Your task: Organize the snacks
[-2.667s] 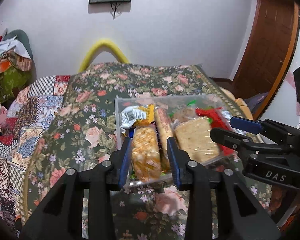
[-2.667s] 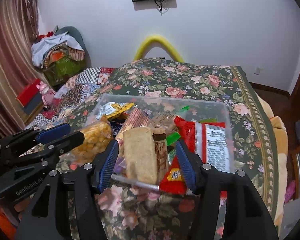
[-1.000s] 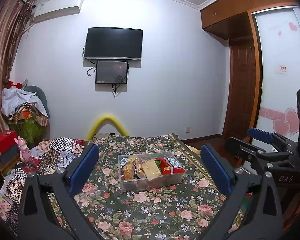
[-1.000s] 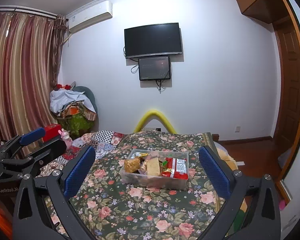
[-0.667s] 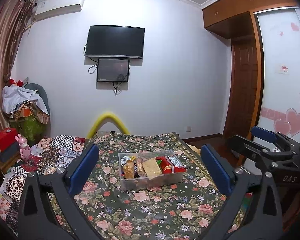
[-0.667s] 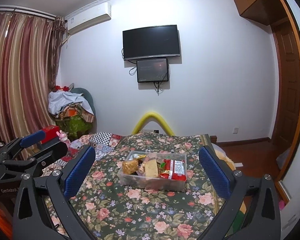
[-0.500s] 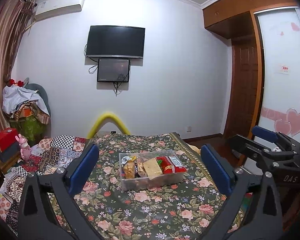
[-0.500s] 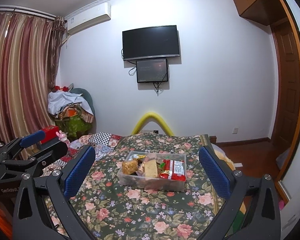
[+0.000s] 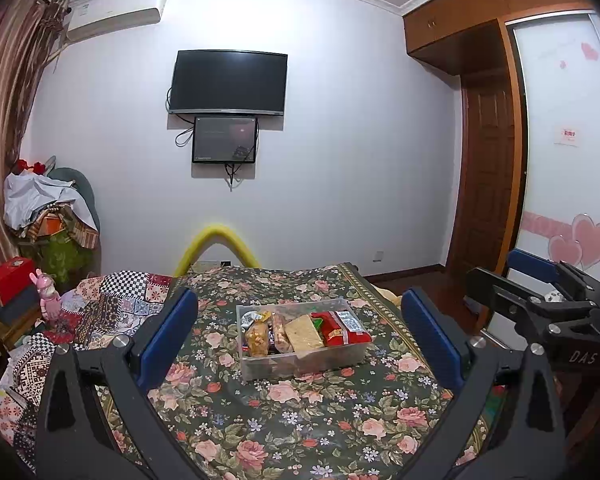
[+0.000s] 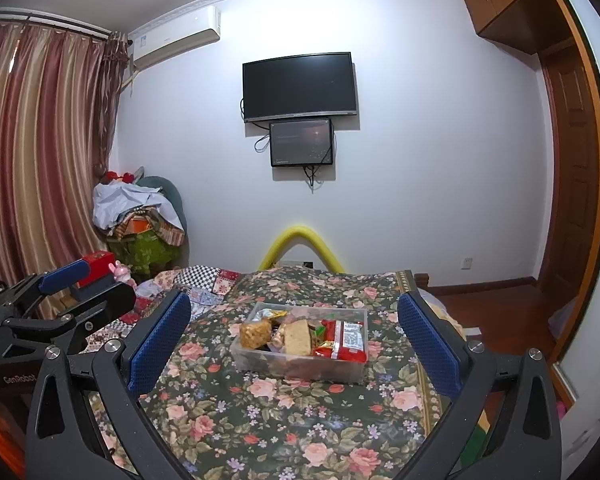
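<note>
A clear plastic box (image 9: 256,364) stands on the floral bed cover (image 9: 300,420), packed with snacks: a yellow puffed bag (image 9: 257,336), a tan cracker pack (image 9: 304,333) and a red packet (image 9: 342,326). The box also shows in the right wrist view (image 10: 300,366). My left gripper (image 9: 300,344) is wide open and empty, held back from the box. My right gripper (image 10: 294,346) is wide open and empty too, equally far back. Each gripper shows at the side of the other's view.
A patchwork quilt (image 9: 112,300) lies left of the floral cover. A yellow foam arch (image 9: 216,246) stands at the bed's far end. A clothes pile (image 10: 140,216) and curtains (image 10: 40,160) are at left, a wooden door (image 9: 488,184) at right.
Both grippers were close over the box, jaws narrow around snack packs; now they are pulled far back, raised and wide open. Over the last second the view hardly shifts.
</note>
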Demonstrator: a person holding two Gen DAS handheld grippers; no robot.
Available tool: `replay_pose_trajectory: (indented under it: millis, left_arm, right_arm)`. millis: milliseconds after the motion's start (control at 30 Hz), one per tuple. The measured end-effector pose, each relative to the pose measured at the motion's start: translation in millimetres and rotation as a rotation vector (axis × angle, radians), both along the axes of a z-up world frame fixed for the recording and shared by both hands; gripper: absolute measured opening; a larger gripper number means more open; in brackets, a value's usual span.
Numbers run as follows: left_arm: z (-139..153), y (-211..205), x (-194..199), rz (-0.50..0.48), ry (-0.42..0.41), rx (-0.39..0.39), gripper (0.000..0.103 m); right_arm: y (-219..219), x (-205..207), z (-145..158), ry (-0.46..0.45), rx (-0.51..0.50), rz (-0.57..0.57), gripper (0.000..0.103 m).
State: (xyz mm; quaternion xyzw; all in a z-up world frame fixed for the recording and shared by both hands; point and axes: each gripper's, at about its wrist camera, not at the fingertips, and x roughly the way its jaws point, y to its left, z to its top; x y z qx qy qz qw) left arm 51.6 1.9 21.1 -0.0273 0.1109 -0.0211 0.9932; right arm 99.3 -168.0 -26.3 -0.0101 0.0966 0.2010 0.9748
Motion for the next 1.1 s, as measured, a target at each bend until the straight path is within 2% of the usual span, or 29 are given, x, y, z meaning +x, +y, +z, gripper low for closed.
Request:
replay_pose_trajectory:
  millis: [467,633,1100]
  left_arm:
    - [1.3,-1.9,-1.4,-0.012,0.003,0.007,0.103]
    - [1.3,-2.2,-0.5,-0.044,0.017,-0.002,0.103]
    - [2.0,-3.2,-3.1,-0.020,-0.008,0.005,0.103]
  right_arm:
    - [-4.6,-1.5,-0.3,-0.001,0.002,-0.010,0.103]
    - [-4.4,-1.5,0.5,-0.002,0.001,-0.016,0.103]
    - [-4.4,-1.8,1.5,-0.001,-0.002,-0.015,0.103]
